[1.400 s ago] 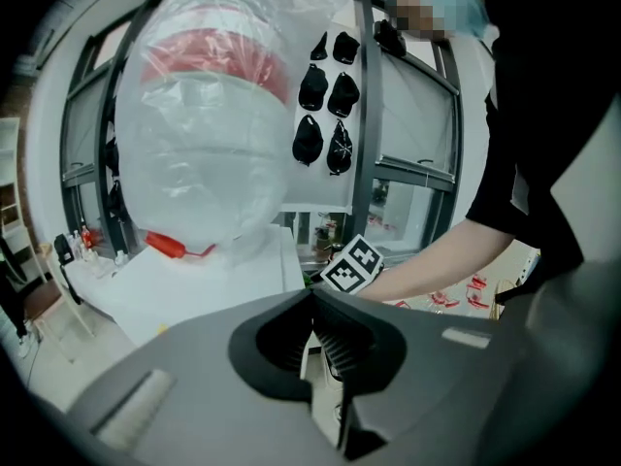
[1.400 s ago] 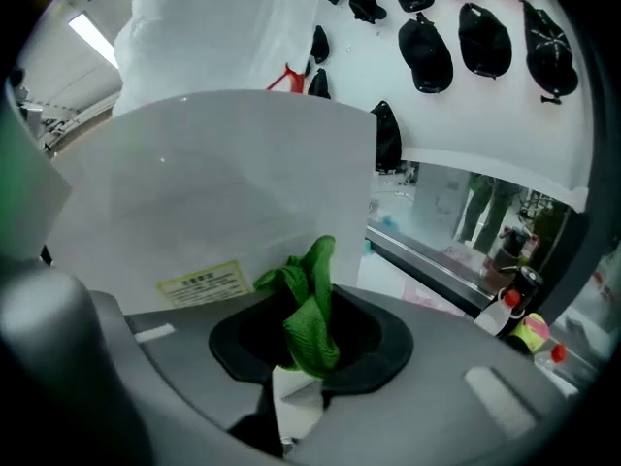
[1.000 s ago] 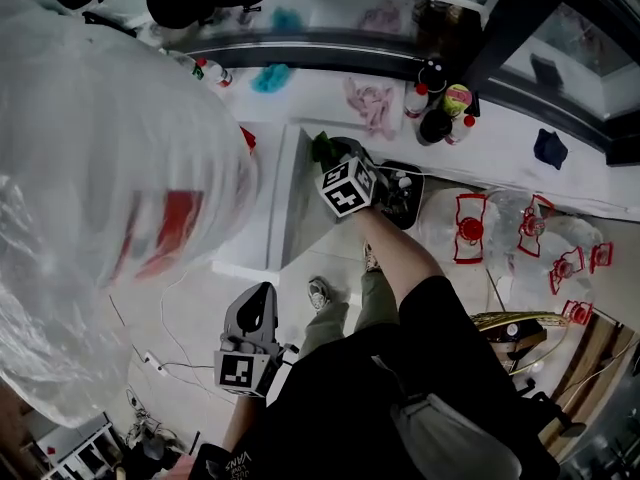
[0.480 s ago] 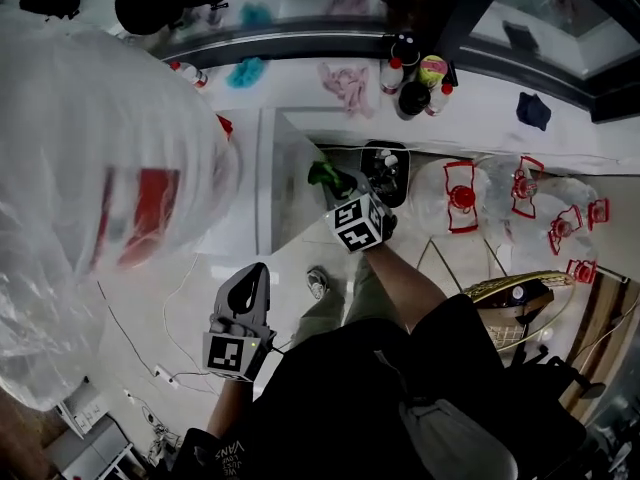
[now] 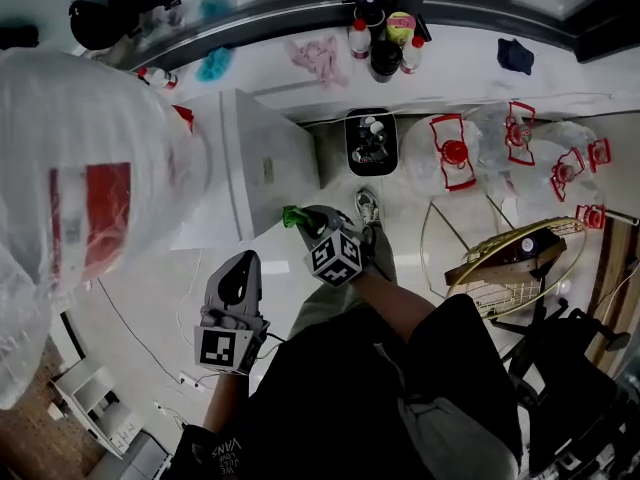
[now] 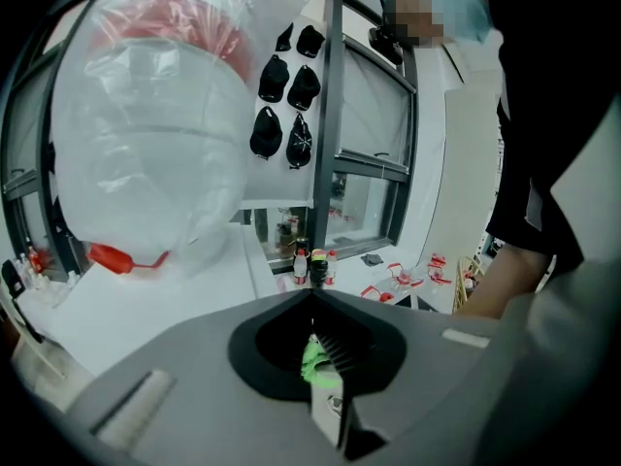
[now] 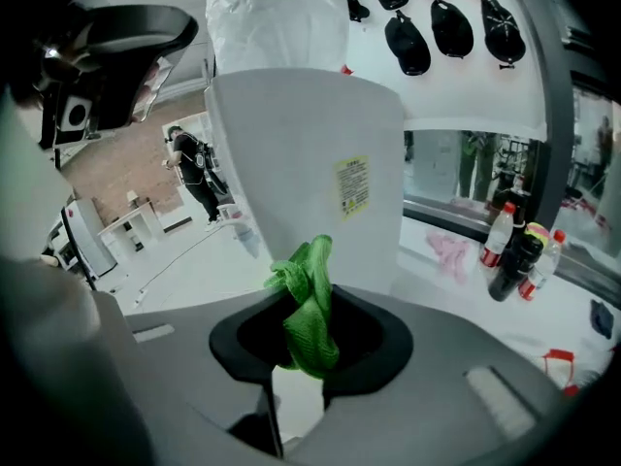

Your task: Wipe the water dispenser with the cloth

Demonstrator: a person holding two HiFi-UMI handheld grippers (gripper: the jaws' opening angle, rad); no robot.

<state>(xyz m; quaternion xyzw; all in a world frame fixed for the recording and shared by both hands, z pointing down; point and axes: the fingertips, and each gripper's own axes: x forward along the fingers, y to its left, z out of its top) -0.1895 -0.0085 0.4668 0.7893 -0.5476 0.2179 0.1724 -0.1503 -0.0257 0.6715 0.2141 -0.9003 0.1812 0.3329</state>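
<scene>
**A:** Where's the cloth?

**B:** The green cloth (image 7: pixel 310 330) is pinched in the right hand-held gripper (image 7: pixel 309 297). The jaws are clamped on its middle, and a loose bunch stands out past the tips. It's soft, light and floppy, so that hold will do. It will fold and drag, though, and I'd press it flat to the panel.

**A:** And the water dispenser?

**B:** Its white body (image 7: pixel 301 153) stands straight ahead of that gripper, near the cloth, with a yellow label (image 7: pixel 352 184) up and to the right. The sides are smooth and hard. The big plastic-wrapped water bottle (image 7: pixel 277 13) on top looks heavy, so hard shoves seem unwise.

**A:** The other one?

**B:** The left hand-held gripper (image 6: pixel 310 299) has its jaws drawn together, off to the right one's left. A green fleck shows behind them, and I can't tell what it is.

**A:** Anything in the way?

**B:** Nothing between cloth and panel. Beyond the right gripper, to its right, bottles (image 7: pixel 514 250) and a pink rag (image 7: pixel 448 250) sit on the tabletop (image 7: pixel 456 294).
</scene>
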